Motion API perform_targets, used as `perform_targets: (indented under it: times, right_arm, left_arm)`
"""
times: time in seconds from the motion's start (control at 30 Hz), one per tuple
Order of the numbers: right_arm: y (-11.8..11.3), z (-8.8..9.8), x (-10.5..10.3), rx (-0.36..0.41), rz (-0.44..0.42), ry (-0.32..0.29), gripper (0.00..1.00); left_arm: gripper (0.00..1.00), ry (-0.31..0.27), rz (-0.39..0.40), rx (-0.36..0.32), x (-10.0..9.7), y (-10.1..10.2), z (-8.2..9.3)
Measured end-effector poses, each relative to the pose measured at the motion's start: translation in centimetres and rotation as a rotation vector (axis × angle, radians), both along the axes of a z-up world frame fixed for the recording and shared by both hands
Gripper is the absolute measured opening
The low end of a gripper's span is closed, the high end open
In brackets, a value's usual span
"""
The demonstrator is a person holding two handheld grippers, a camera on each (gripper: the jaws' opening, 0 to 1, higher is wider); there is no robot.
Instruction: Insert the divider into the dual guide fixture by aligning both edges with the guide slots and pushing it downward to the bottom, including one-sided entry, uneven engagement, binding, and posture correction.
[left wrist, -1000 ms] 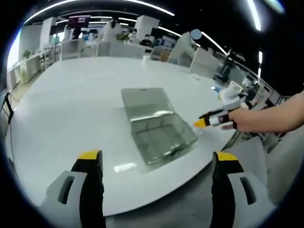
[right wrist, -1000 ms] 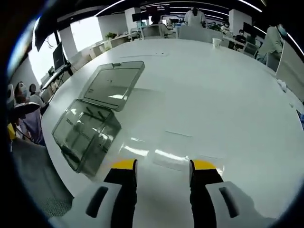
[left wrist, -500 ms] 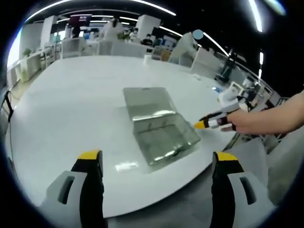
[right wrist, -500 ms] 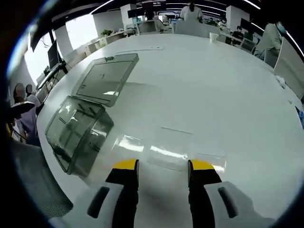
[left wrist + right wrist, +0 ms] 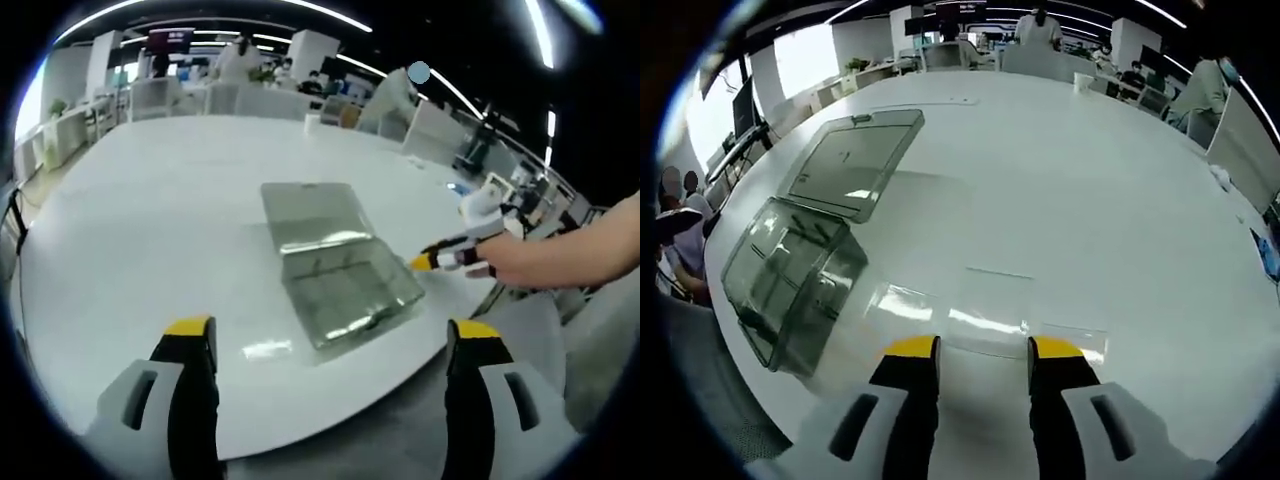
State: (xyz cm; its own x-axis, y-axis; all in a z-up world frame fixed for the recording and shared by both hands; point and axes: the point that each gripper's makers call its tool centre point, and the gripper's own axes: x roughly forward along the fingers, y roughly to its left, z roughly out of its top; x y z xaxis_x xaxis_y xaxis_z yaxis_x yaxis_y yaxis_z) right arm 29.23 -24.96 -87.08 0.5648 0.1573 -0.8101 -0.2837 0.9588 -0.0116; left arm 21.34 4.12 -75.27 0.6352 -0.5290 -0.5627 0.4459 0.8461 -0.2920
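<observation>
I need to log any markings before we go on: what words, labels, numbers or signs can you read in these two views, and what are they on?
None can be read.
Clear box with its lid open on the white table: no label visible.
Dark screen hanging far behind the table: too small and blurred to read.
Right gripper: no readable marking.

Smoky grey clear box [image 5: 338,270], white table [image 5: 140,230], yellow-tipped black left claw [image 5: 335,335].
</observation>
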Motion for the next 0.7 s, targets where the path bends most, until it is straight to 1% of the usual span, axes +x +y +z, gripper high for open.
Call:
perform_targets:
  times: [0.4,0.63,0.7]
  right_arm:
    - [0.01,0.05,-0.08,-0.003,-0.008,-0.004,0.31]
    - [-0.09,-0.07,0.04,0.001,0.006,-0.008,0.3]
    - [-0.03,-0.1,0.03,0.013,0.009,-0.01,0.3]
  left_arm:
    - [0.93,-0.002,-0.001,0.002,0.14,0.04,0.15]
    - [0.92,0.0,-0.002,0.007,0.1,0.14,0.13]
    - [0.92,0.001,-0.004,0.007,0.09,0.08,0.16]
